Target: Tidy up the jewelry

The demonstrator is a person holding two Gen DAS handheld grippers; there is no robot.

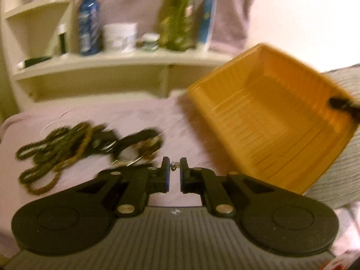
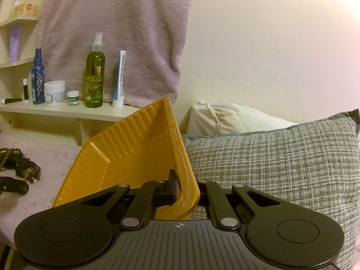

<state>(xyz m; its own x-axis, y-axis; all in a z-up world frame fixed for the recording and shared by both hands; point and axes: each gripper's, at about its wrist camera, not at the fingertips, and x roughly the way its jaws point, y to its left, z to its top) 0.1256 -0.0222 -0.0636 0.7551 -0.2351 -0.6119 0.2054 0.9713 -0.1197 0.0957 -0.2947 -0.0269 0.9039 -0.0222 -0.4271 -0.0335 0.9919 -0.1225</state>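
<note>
left gripper [image 1: 174, 168]: clenched on a small silver trinket [image 1: 173, 166] | right gripper [image 2: 180, 186]: grasping tilted ribbed yellow plastic tray [image 2: 135, 153] by its rim | left: tangled bead necklaces [image 1: 54, 148] on lilac bed cover [image 1: 139, 117] | right: grey woven pillow [image 2: 281, 157]

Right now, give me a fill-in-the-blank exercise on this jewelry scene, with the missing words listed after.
1. The right gripper is shut on the rim of the ____ tray.
2. The left gripper pinches a small ____ piece of jewelry.
3. The pile of beaded necklaces lies on the ____ blanket.
4. Beside the tray sits a ____ woven pillow.

Missing words: yellow; shiny; pink; grey
</note>
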